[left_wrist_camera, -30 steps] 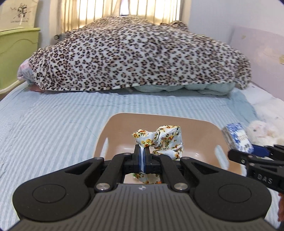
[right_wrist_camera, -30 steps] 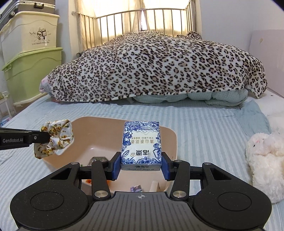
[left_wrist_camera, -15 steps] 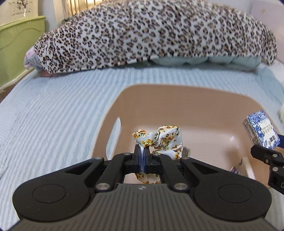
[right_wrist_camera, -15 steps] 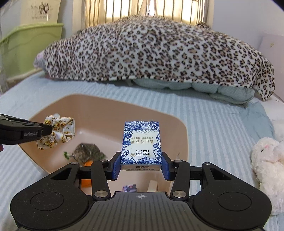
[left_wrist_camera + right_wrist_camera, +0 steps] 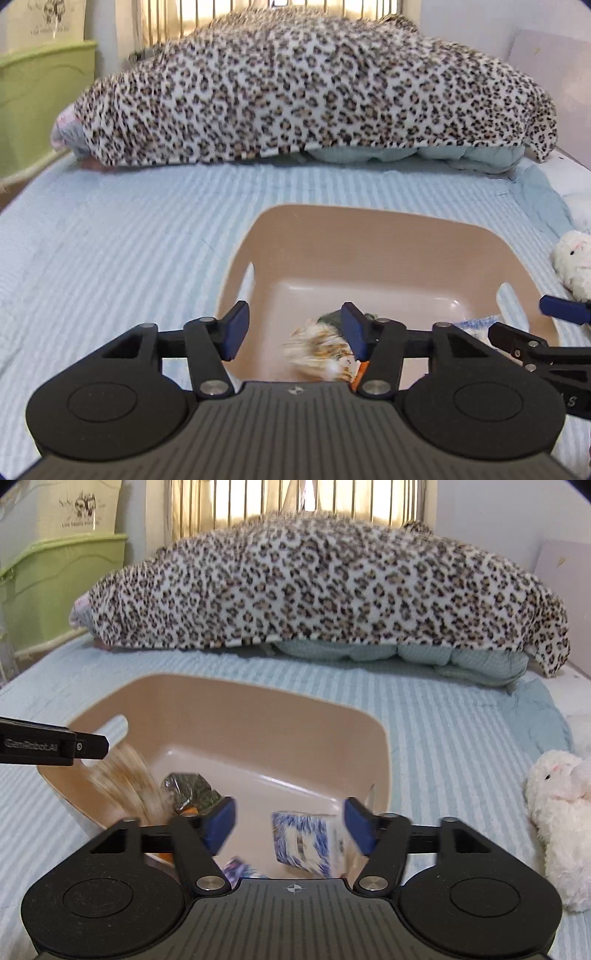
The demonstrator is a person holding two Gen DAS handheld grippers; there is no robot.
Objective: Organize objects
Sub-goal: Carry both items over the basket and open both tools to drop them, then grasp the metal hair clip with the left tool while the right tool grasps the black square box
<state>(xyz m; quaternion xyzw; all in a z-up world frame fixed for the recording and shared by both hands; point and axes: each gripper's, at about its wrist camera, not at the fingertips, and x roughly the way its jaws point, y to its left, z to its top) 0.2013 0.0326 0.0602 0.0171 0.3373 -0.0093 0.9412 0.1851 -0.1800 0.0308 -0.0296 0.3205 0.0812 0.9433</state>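
Observation:
A tan plastic basin (image 5: 369, 236) (image 5: 258, 716) sits on the striped blue bedsheet. My left gripper (image 5: 295, 330) is open over its near left part; the floral scrunchie (image 5: 319, 354) falls blurred below the jaws, also seen as a streak in the right wrist view (image 5: 125, 779). My right gripper (image 5: 290, 825) is open over the basin's near right part; the blue-and-white box (image 5: 306, 843) drops, blurred, between the fingers. A dark green wrapped item (image 5: 190, 788) and something orange lie in the basin.
A leopard-print blanket (image 5: 314, 96) is heaped across the back of the bed. A white plush toy (image 5: 557, 812) lies right of the basin. Green storage bins (image 5: 48, 590) stand at the left bedside. The left gripper's finger (image 5: 55, 746) shows at the left.
Both grippers opened over the basin. The scrunchie left the left gripper and the box left the right gripper; both are falling into the basin.

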